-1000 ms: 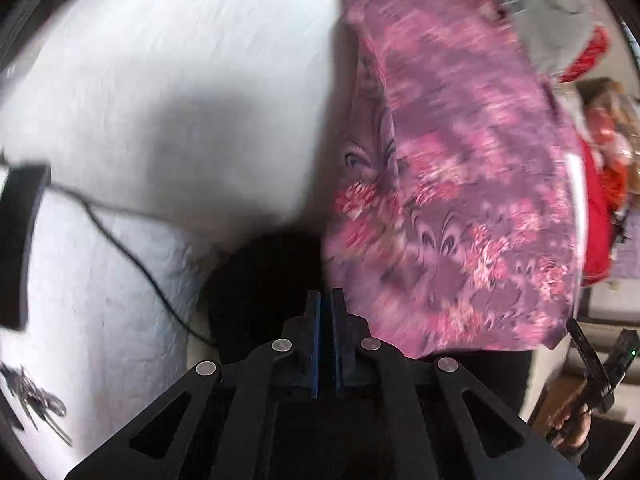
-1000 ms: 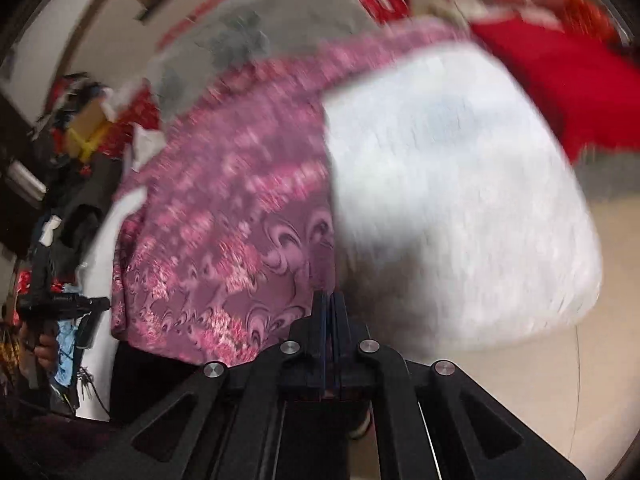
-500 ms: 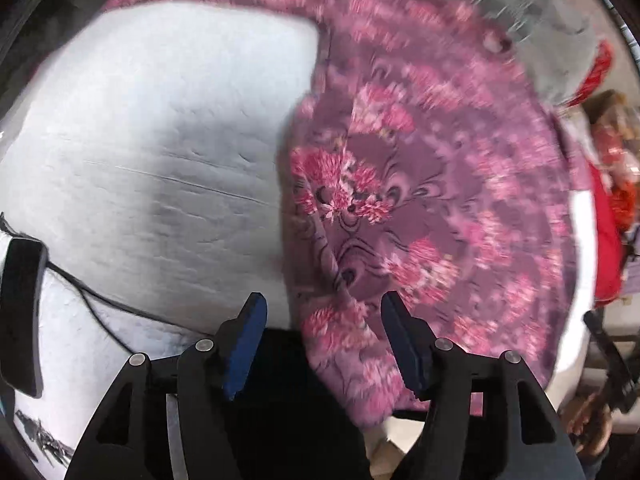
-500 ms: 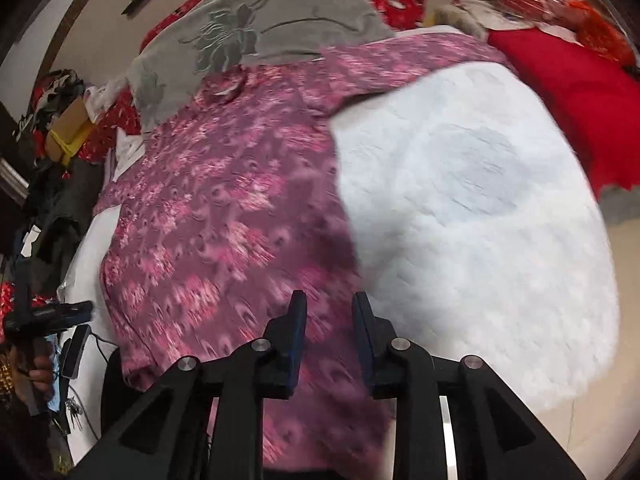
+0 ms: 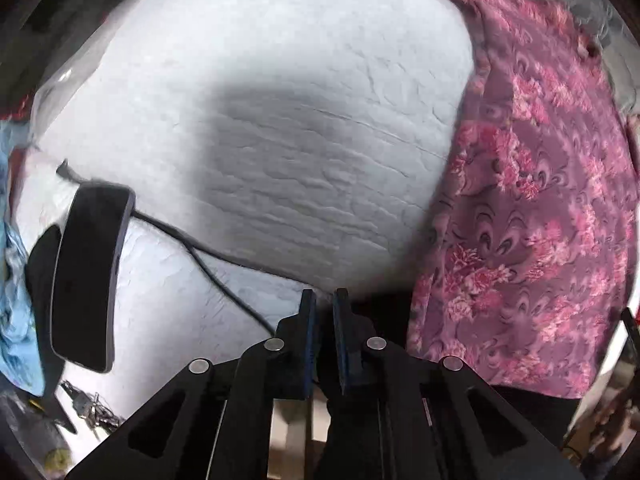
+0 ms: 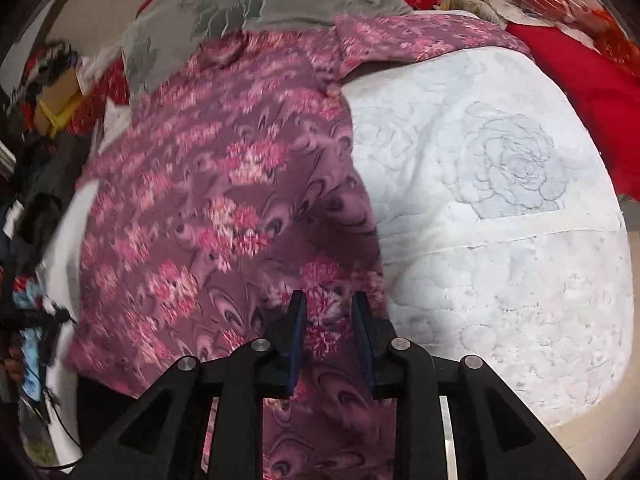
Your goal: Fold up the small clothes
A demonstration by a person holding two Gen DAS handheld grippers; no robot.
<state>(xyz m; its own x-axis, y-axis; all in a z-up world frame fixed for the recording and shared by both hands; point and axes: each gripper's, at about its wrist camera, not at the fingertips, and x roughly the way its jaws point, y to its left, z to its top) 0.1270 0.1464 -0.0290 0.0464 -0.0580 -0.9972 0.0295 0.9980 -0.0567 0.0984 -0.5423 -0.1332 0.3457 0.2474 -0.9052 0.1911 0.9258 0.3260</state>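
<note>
A purple shirt with pink flowers (image 5: 528,220) lies spread flat on a white quilted bed cover (image 5: 300,100). My left gripper (image 5: 324,296) hangs over the bare cover near the bed's front edge, just left of the shirt's hem. Its jaws are closing to a narrow slit with nothing between them. In the right wrist view the shirt (image 6: 224,184) fills the left half of the bed cover (image 6: 500,240). My right gripper (image 6: 329,300) hovers over the shirt's right edge near the hem. Its jaws stand partly open, and cloth shows in the gap without being pinched.
A black phone (image 5: 88,276) with a black cable (image 5: 224,280) lies at the left of the bed, keys (image 5: 90,406) below it and blue cloth (image 5: 16,320) at the edge. A grey flowered blanket (image 6: 260,0) and red bedding (image 6: 592,80) border the far side.
Both grippers let go of the shirt, which now lies flat. The left one opened wide, slid left off the hem over bare cover, and closed again. The right one opened partly and sank.
</note>
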